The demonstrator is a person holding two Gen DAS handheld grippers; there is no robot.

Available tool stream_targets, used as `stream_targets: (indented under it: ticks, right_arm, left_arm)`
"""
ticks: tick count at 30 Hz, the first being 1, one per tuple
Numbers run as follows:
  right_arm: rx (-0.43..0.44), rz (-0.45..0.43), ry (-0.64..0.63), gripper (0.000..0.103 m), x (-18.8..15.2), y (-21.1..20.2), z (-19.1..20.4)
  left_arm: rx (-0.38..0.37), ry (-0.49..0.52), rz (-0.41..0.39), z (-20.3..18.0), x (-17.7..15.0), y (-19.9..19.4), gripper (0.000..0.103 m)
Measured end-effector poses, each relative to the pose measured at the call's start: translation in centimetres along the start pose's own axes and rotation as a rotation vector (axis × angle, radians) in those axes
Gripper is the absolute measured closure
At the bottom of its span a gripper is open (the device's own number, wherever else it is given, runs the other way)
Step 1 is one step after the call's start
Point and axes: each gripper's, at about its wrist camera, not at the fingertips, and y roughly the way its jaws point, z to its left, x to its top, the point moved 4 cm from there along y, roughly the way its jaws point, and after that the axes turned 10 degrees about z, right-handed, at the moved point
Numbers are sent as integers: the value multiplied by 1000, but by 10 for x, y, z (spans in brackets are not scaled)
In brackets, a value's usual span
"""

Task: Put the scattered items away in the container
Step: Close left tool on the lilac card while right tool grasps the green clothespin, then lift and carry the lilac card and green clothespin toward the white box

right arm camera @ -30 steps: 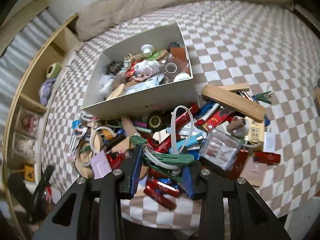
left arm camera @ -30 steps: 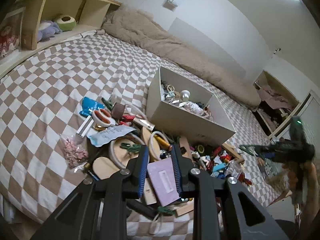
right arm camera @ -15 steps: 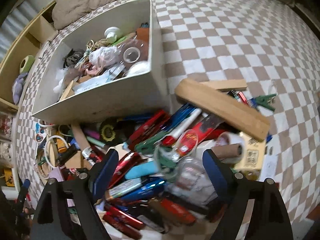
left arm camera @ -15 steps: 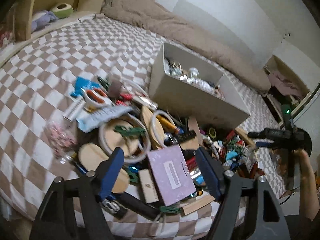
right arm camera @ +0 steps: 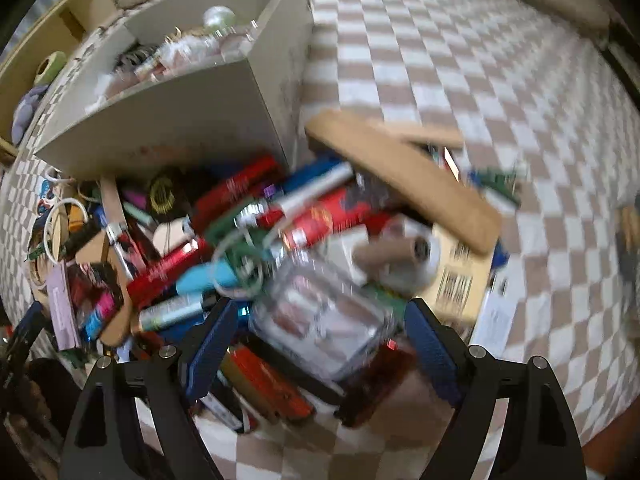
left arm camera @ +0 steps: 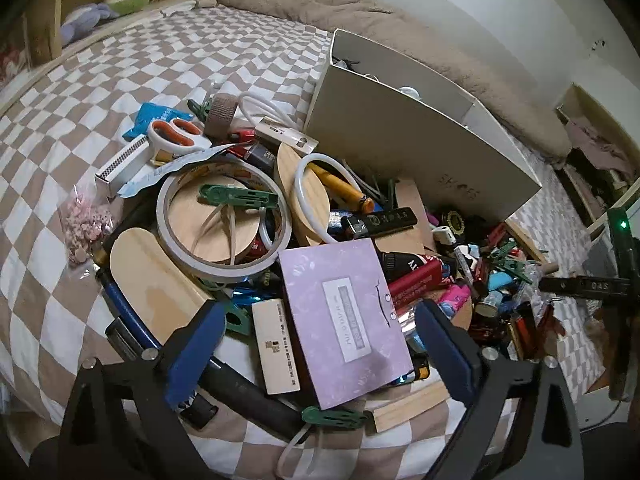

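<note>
open beige box (left arm camera: 420, 148), partly filled; scattered items (left arm camera: 280, 240) heaped against its near wall, purple card (left arm camera: 344, 324) foremost

Dim indoor light; left view sharp, right view motion-blurred, perhaps defocused; edges fisheye-warped.

Bedroom: checkered bed (left arm camera: 120, 80), blanket (left arm camera: 320, 0)

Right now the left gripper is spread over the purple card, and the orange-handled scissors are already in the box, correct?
Not quite: in the left wrist view the scissors lie on the bedspread pile, outside the box. The left gripper, jaws opening, does straddle the purple card.
</note>
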Motion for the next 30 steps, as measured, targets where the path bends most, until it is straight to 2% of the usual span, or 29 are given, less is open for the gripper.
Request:
stream_targets:
  ticks: [4, 7, 8, 12, 14, 16, 17, 19, 21, 24, 26, 27, 30]
  right_arm:
    - [76, 24, 54, 17, -2, 9, -5]
    - [60, 6, 67, 17, 5, 12, -4]
    - [43, -5, 69, 17, 7, 11, -4]
    - [-135, -132, -11, 17, 14, -8, 9]
    - [-143, -170, -52, 21, 14, -18, 16]
    - [-124, -197, -99, 31, 12, -26, 23]
    - [-113, -201, -129, 33, 12, -29, 27]
    - [-95, -194, -169, 36, 10, -28, 33]
    - [-75, -174, -182, 39, 12, -23, 37]
    - [-35, -152, -170, 46, 20, -18, 39]
    - [-18, -135, -166, 57, 20, -13, 42]
    - [-13, -128, -167, 59, 20, -10, 44]
    - [-35, -130, -181, 64, 22, -4, 47]
  left_arm:
    - [77, 5, -6, -9, -1, 5, 0]
    - [130, 21, -12, -16, -2, 12, 0]
    - [136, 22, -4, -16, -3, 16, 0]
    - [150, 32, 27, -15, -8, 33, 0]
    - [127, 35, 4, -14, -9, 33, 6]
    - [151, 43, -7, -14, -7, 31, 22]
    - [167, 55, -14, -13, -7, 30, 26]
    - [139, 59, -8, -11, -6, 31, 36]
    - [120, 54, -5, -8, -7, 29, 39]
    - [85, 41, -1, -2, -8, 27, 40]
    - [68, 32, 4, 3, -9, 26, 40]
    - [61, 28, 5, 3, -10, 26, 40]
    - [34, 15, 6, 5, -12, 22, 40]
